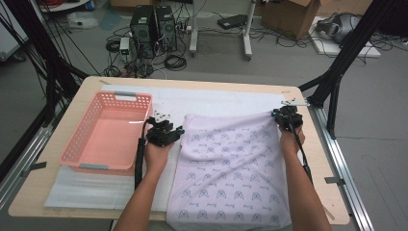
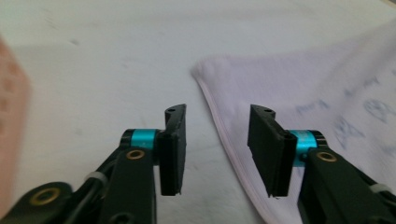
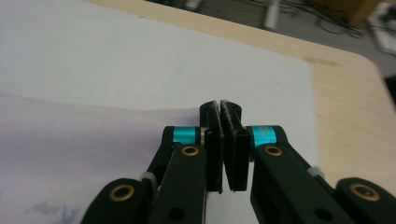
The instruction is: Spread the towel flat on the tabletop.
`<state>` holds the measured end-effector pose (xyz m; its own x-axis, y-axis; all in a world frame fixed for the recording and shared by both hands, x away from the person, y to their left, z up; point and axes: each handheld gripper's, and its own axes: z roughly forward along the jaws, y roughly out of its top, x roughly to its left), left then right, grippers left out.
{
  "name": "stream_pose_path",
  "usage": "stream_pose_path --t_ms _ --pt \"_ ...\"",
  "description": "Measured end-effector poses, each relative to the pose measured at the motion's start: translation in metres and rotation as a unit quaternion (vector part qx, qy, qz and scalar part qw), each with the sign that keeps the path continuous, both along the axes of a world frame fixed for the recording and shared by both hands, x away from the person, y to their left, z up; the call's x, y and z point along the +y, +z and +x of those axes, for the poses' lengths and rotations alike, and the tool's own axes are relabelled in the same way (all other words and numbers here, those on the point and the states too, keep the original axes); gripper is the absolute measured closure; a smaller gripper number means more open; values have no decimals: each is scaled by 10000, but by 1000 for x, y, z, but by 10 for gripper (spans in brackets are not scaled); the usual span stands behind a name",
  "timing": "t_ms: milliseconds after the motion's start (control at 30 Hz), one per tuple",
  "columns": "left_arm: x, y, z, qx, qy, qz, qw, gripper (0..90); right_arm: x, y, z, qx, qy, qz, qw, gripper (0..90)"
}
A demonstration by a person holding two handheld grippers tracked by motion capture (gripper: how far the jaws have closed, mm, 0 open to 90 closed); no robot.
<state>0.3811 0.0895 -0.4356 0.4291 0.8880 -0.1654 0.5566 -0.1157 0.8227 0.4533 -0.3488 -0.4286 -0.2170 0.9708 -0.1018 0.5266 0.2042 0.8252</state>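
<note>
Printed cloth (image 1: 231, 168) lies flat on the white mat (image 1: 96, 190), spread from table centre to the near edge. Left gripper (image 1: 166, 129) sits at the cloth's far-left corner, about 10 o'clock of the cloth; jaws spread, hem edge (image 2: 219, 135) between them, pads not pressing. Right gripper (image 1: 287, 117) at the far-right corner, about 1 o'clock; jaws pressed together at the hem (image 3: 140, 113), though a pinch of fabric cannot be confirmed. Pink basket (image 1: 108, 132) stands just left, at 9 o'clock of the left gripper. Bare mat beyond the far hem; table edge (image 1: 317, 139) close at right.
</note>
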Motion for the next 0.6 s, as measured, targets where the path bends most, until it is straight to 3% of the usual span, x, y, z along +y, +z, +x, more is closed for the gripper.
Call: stream_pose_path --t_ms 33,67,100,233,333,400,433,500,533,600 --pt "-2 -1 0 47 -86 -24 9999 497 -3 -1 0 81 -138 185 9997 740" --pt "-4 -2 0 109 -191 -121 9997 478 -5 0 0 118 -174 304 9993 705" --pt "-7 -3 1 165 -282 -223 9992 469 -7 1 -2 171 -168 434 9988 686" --pt "-20 -8 2 234 -456 -248 9984 444 -12 13 -16 88 139 795 9967 647" --pt "-33 -14 1 329 -695 -96 9970 461 -15 21 -27 78 399 921 9949 639" --pt "-40 -15 -1 118 -611 430 9971 556 -18 26 -36 86 549 973 9937 633" --pt "-40 -14 -1 79 -522 512 9973 677 -19 27 -39 103 670 1074 9919 627" --pt "-33 -14 2 220 -302 310 9988 863 -20 28 -47 136 823 1004 9914 623" --pt "-32 -14 3 227 -256 296 9990 873 -20 28 -50 181 928 1035 9901 621" --pt "-27 -14 5 57 -35 532 9986 884 -20 28 -57 259 1058 1017 9888 610"
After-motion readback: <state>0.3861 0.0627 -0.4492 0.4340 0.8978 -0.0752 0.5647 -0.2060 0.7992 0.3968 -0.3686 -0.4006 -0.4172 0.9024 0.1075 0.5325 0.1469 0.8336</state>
